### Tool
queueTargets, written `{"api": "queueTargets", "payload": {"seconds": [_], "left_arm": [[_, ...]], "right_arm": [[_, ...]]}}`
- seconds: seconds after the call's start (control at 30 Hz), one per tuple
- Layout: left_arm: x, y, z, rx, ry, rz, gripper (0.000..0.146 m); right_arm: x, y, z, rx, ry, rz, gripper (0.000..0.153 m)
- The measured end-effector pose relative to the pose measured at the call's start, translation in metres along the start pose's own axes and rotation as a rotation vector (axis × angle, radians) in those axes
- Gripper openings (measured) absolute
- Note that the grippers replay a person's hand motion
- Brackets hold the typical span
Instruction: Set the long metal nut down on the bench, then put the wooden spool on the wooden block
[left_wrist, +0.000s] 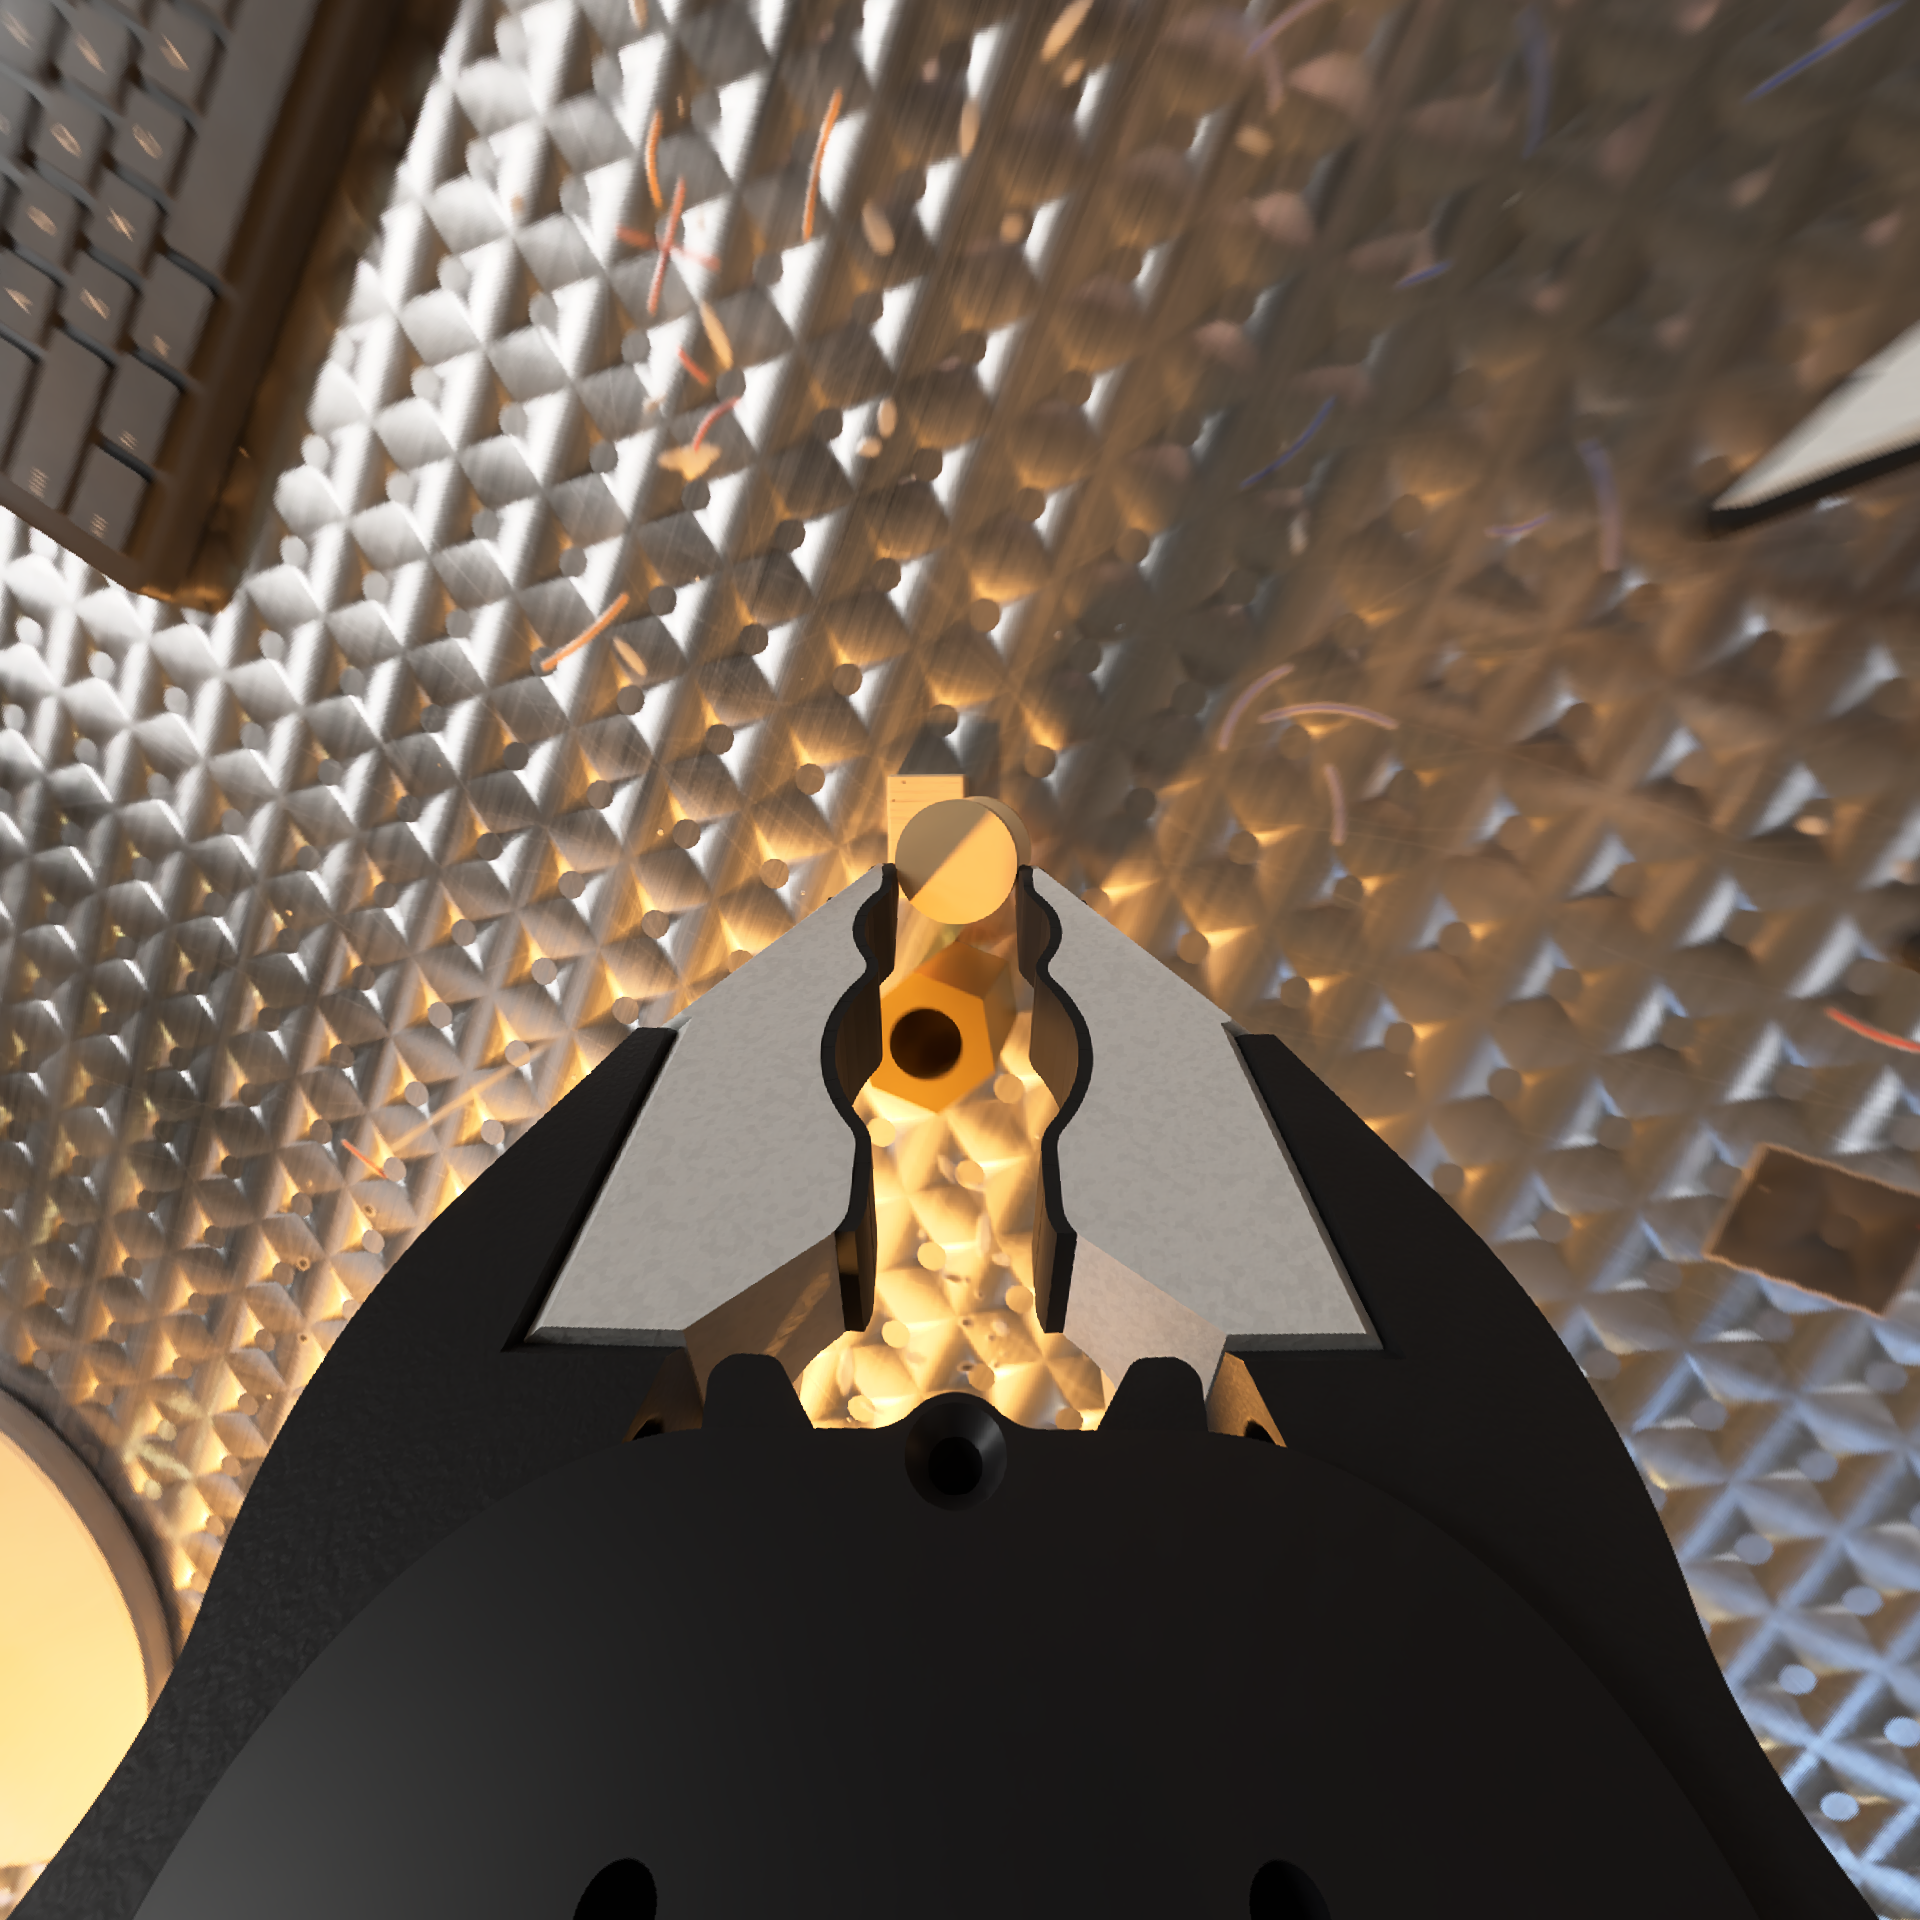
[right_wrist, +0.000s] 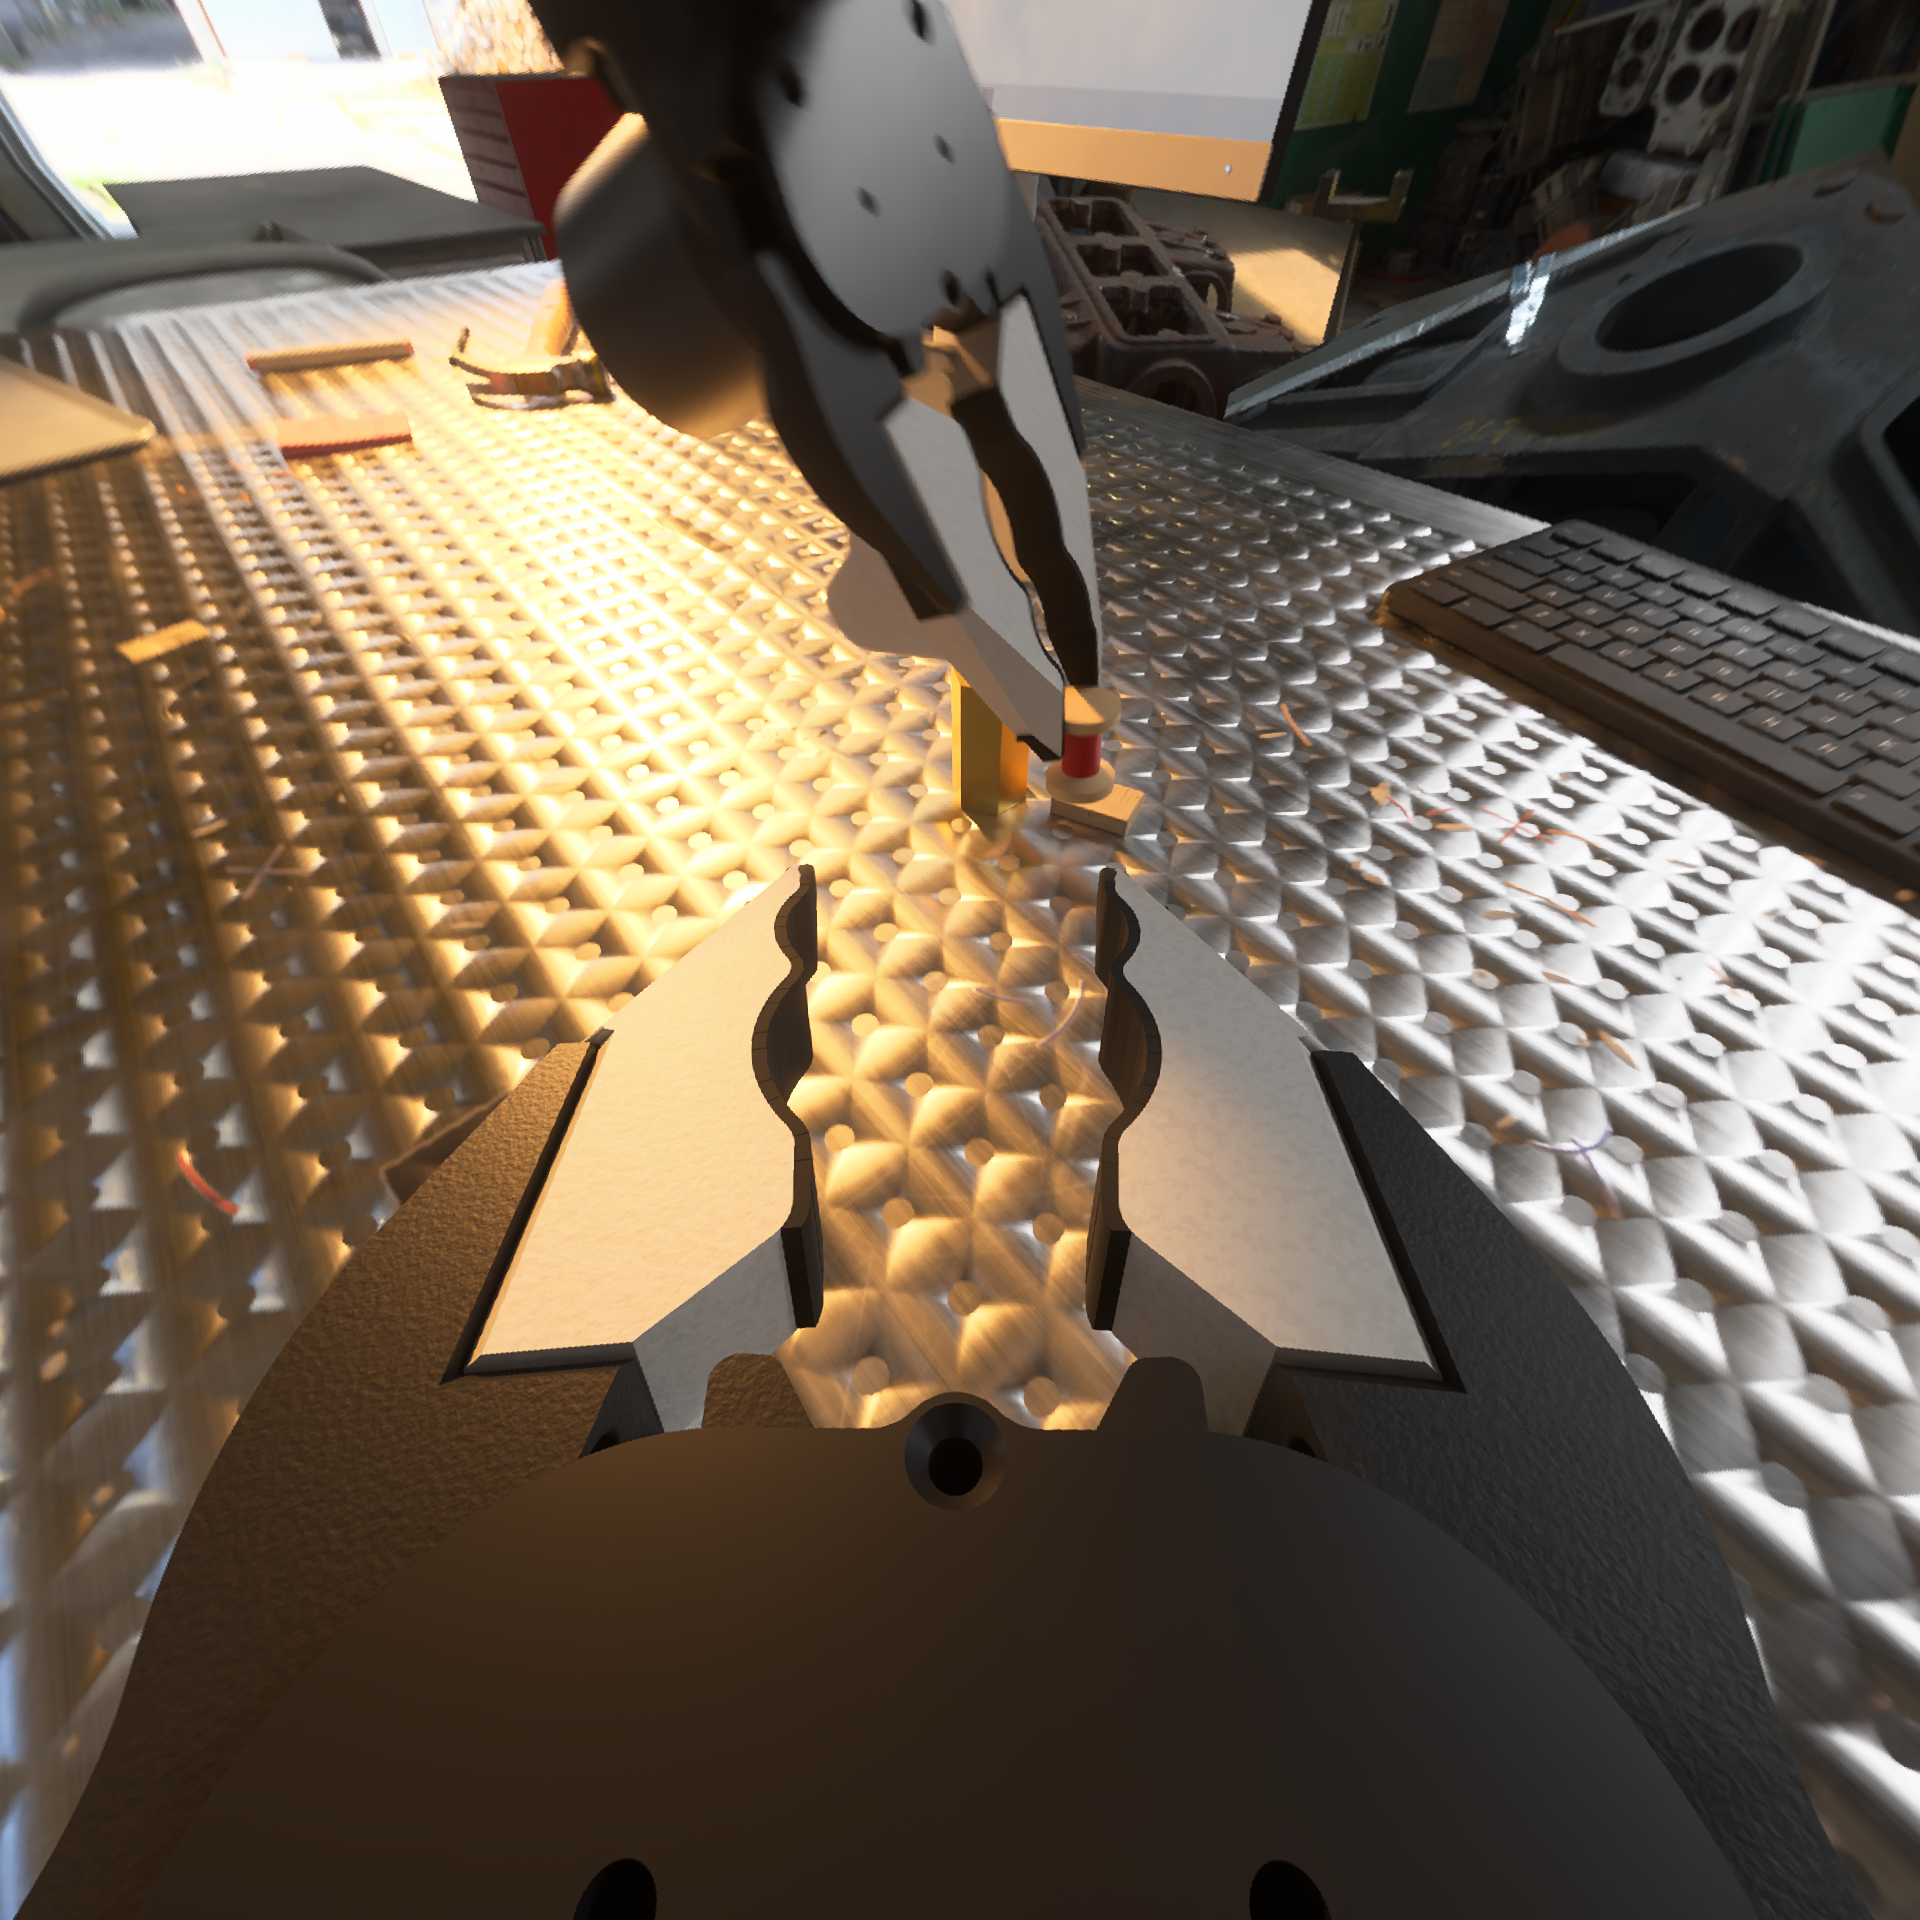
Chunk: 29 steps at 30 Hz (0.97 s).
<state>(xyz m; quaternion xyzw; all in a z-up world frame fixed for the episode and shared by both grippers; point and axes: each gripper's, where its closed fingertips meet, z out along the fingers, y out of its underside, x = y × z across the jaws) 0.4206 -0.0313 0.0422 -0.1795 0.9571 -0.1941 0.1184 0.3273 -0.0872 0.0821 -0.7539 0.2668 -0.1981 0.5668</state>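
Observation:
The wooden spool (left_wrist: 956, 847) with red thread (right_wrist: 1081, 756) stands upright on the small wooden block (right_wrist: 1096, 808), which peeks out behind it in the left wrist view (left_wrist: 925, 792). My left gripper (left_wrist: 956, 883) points down at the bench and is shut on the spool's top flange; it also shows in the right wrist view (right_wrist: 1075, 707). The long metal nut (left_wrist: 925, 1039), golden and hexagonal, stands on end on the bench just beside the block (right_wrist: 987, 758). My right gripper (right_wrist: 956, 883) is open and empty, low over the bench, a short way in front of the nut.
A dark keyboard (right_wrist: 1683, 644) lies along the bench's right side and also shows in the left wrist view (left_wrist: 94, 260). Wooden strips (right_wrist: 332, 358) lie far left. A brown square tile (left_wrist: 1818, 1236) and a grey plate (left_wrist: 1829, 447) lie nearby. Wire scraps are scattered about.

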Motion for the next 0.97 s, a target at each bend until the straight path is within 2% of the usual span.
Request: {"api": "queueTargets", "payload": {"seconds": [0.13,0.2,0.23,0.27,0.4,0.57,0.8,0.97], "left_arm": [[-0.008,0.002,0.016,-0.06,-0.073,0.028,0.023],[0.0,-0.003,0.013,-0.031,-0.037,0.018,0.058],[0.003,-0.008,0.007,0.0,-0.034,0.007,0.066],[0.004,-0.012,-0.001,0.038,-0.043,0.0,0.068],[0.006,-0.022,-0.045,0.253,-0.084,-0.086,0.066],[-0.001,0.005,-0.084,0.509,-0.174,-0.252,0.065],[-0.044,0.048,-0.118,0.815,-0.42,-0.345,0.081],[-0.061,0.073,-0.11,0.91,-0.341,-0.534,0.075]], "right_arm": [[0.0,0.003,-0.008,-0.02,0.014,-0.062,0.055],[0.002,0.007,-0.012,-0.032,0.022,-0.055,0.055],[0.004,0.009,-0.014,-0.035,0.029,-0.043,0.055],[0.005,0.009,-0.016,-0.033,0.036,-0.03,0.055],[0.01,0.013,-0.02,-0.031,0.064,0.0,0.055],[0.014,0.023,-0.01,-0.064,0.092,-0.019,0.056],[0.028,-0.011,0.017,0.112,0.072,0.119,0.073],[0.053,-0.006,0.045,0.02,0.105,0.182,0.088]]}}
